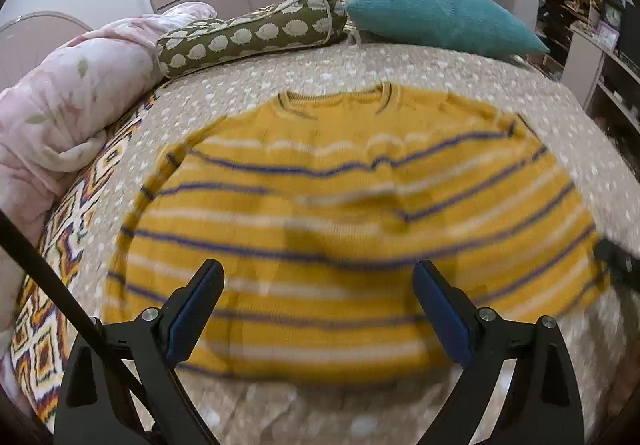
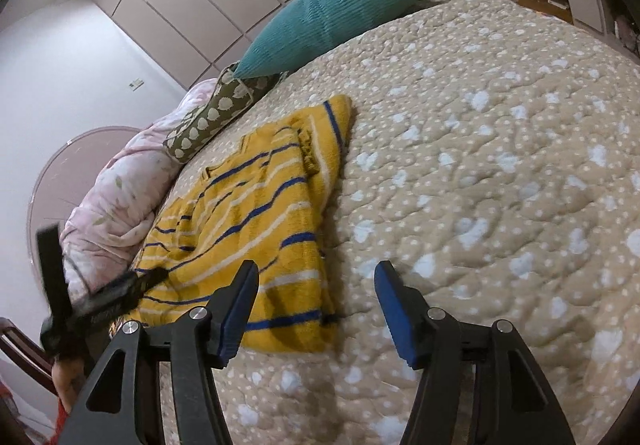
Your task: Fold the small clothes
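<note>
bed: a beige dotted quilt (image 2: 500, 133) lay under the yellow striped sweater (image 1: 340, 229).
pillows: a teal cushion (image 1: 440, 17) lay beyond the sweater.
left tool (image 1: 318, 277): wide, empty.
right tool (image 2: 316, 281): wide, empty.

The knitted, fuzzy woollen sweater (image 1: 340, 229) lies on a matt quilted cloth bedspread (image 2: 500, 165) with puckered stitching.

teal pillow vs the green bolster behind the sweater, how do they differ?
Colour: the teal pillow is plain; the green bolster carries a pale repeating print.
Shape: the pillow is broad with pointed corners; the bolster is long and tube-like.
Place: in the left wrist view the bolster lies left, next to the pink duvet; the pillow lies right.
Both rest at the bedspread's far edge.
</note>
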Action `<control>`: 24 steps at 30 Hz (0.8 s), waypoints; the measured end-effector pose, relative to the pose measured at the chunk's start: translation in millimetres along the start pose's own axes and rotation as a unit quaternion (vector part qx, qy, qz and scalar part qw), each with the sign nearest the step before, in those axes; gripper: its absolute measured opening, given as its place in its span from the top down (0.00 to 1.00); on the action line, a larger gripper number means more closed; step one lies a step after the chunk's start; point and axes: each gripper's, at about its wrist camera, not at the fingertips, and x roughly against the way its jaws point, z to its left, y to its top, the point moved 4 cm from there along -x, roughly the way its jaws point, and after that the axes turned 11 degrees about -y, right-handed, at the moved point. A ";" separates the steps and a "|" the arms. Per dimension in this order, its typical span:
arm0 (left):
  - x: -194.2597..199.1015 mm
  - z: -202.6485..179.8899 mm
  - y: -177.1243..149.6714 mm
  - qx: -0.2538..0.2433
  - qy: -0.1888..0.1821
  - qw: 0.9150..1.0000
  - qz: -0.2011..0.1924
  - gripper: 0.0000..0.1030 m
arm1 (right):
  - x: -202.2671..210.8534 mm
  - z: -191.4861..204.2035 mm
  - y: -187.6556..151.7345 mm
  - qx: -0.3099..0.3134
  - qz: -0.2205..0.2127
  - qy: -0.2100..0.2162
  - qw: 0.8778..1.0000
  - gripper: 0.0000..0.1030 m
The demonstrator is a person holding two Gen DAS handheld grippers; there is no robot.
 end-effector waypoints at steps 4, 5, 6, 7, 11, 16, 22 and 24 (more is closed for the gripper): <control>8.5 4.4 -22.6 0.004 -0.003 1.000 -0.004 0.08 | -14.0 14.7 2.5 0.004 0.004 0.002 1.000 0.35; 10.3 5.8 -25.7 0.005 -0.002 1.000 -0.007 0.08 | -17.9 18.3 3.7 0.004 0.007 0.003 1.000 0.35; 12.3 7.3 -28.5 0.006 -0.004 1.000 -0.011 0.08 | -22.2 21.9 4.7 0.005 0.009 0.003 1.000 0.35; 14.3 9.3 -30.7 0.008 -0.007 1.000 -0.016 0.08 | -26.2 25.2 5.5 0.006 0.010 0.001 1.000 0.35; 19.1 15.9 -35.2 0.016 -0.022 0.999 -0.028 0.08 | -40.9 36.5 8.2 0.005 -0.003 -0.011 1.000 0.30; 18.7 28.0 -41.6 0.039 -0.051 0.997 -0.034 0.08 | -48.6 42.1 9.8 0.014 -0.020 -0.031 0.999 0.29; 25.1 41.2 -44.4 0.068 -0.077 0.994 -0.040 0.08 | -46.5 38.5 9.1 0.007 -0.028 -0.017 0.999 0.29; 32.4 43.1 -44.8 0.071 -0.080 0.993 -0.048 0.08 | -46.2 39.0 8.8 0.007 -0.029 -0.018 0.999 0.29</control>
